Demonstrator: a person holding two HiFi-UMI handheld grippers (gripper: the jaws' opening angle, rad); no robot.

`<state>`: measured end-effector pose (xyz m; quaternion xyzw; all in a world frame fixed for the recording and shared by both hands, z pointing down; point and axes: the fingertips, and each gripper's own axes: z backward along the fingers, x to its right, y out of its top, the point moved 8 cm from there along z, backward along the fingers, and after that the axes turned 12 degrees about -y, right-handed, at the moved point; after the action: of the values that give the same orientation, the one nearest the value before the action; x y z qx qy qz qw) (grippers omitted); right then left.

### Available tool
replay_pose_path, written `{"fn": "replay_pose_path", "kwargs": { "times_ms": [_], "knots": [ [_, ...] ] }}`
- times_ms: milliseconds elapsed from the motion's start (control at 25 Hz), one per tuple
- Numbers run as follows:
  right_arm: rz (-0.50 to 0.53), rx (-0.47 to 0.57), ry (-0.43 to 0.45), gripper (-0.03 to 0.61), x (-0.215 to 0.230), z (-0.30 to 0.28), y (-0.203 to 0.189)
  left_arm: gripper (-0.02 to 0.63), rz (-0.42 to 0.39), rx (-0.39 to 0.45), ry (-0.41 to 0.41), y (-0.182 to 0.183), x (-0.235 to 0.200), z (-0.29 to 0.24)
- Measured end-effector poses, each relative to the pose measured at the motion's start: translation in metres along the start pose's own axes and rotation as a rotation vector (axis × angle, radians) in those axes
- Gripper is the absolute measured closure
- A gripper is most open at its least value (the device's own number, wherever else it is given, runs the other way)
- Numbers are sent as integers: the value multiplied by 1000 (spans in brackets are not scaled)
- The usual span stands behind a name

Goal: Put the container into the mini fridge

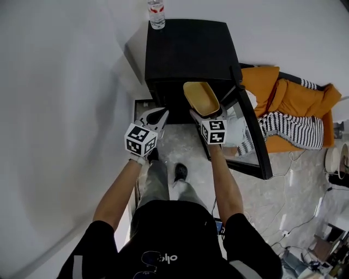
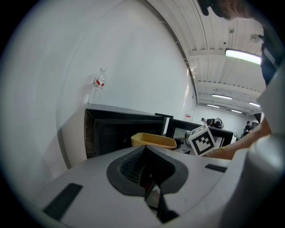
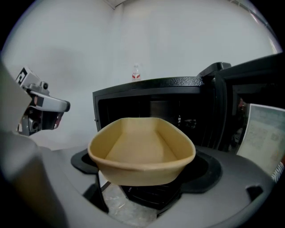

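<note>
There is one black mini fridge (image 1: pixel 191 49) against the far wall, its door (image 1: pixel 252 131) swung open to the right, and one clear water bottle (image 1: pixel 156 13) standing upright on the far left corner of its top. There is one container (image 1: pixel 200 97) and there are two grippers. To the right of the door lie an orange garment (image 1: pixel 294 95) and a black-and-white striped cloth (image 1: pixel 289 128). The left gripper (image 1: pixel 160 115) hangs in front of the fridge's left side with its jaws pressed together and nothing between them. The right gripper (image 1: pixel 206 117) is clamped on the near end of the container and holds it in the air just in front of the fridge's dark opening, close to the top edge, not set down inside. The container is a tan, oblong, open-topped tray with rounded corners and a thin rolled rim; it is empty, held roughly level, with its long side pointing toward the fridge. The two grippers are near each other, side by side, and do not touch.
</note>
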<state>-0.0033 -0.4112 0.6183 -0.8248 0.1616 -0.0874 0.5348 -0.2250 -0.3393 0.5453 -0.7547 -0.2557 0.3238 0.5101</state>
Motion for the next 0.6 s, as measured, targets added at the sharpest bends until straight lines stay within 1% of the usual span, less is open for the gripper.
{"fn": "replay_pose_path", "kwargs": {
  "times_ms": [120,240,360,600],
  "knots": [
    [15,13,-16,37,-3,-20,0,606,-2,-13,-11,-7,-9,-8],
    [26,27,-23,37,-7,-38,3,606,12,-5,-20,-12,-15,-12],
    [23,42,-32,37,-10,-54,7,606,24,4,-31,-17,-21,-17],
    [17,53,-38,35,-18,-78,12,606,21,5,-52,-21,-34,-28]
  ]
}}
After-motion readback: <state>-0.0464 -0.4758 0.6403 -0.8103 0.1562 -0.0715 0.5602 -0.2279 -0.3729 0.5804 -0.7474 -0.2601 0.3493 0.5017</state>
